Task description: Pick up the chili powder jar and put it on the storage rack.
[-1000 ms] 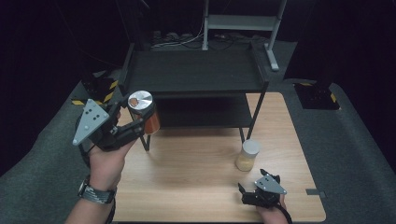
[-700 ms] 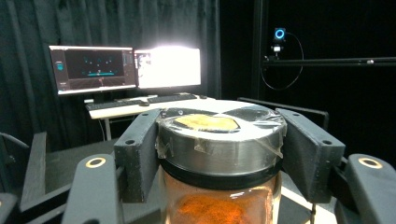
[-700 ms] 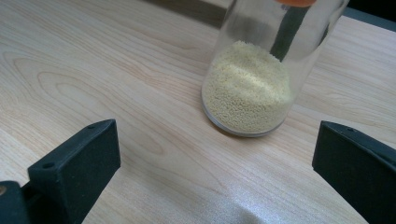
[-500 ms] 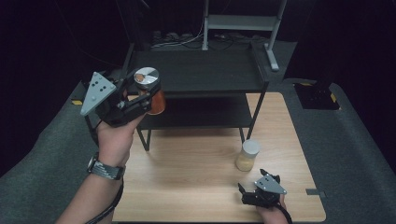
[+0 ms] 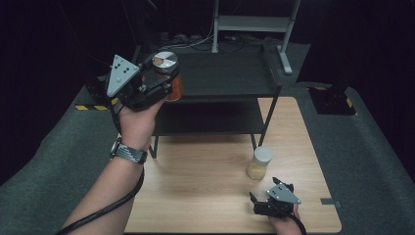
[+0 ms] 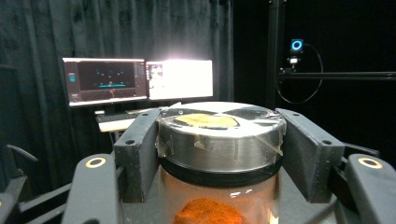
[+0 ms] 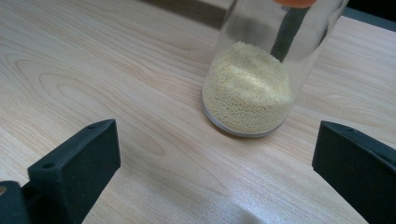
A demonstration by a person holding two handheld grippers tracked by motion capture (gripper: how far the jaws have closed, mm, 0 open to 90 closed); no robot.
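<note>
At the left of the high view, we see the left gripper (image 5: 164, 83) raised off the surface (image 5: 205, 196) in the person's left hand (image 5: 137, 122), level with the top shelf of the black rack (image 5: 230, 78). Its jaws are clamped on a glass jar of orange powder (image 5: 169, 78), one pad on each side just under the taped silver lid (image 5: 165, 60). The left gripper view confirms this: both black pads press against the jar (image 6: 219, 186) below its lid (image 6: 219, 135), and the jar stands upright between them, with two lit monitors (image 6: 140, 79) far behind.

Moving right, we find a second jar, with pale yellow grains (image 5: 258, 164) and a light lid, standing upright on the wooden surface just in front of the rack's right leg.

Farther right and nearer the person, the right gripper (image 5: 257, 200) rests low over the surface near its front edge. In the right gripper view its jaws stand wide apart with nothing between them, and the grain jar (image 7: 252, 88) stands ahead of them, near but untouched.
</note>
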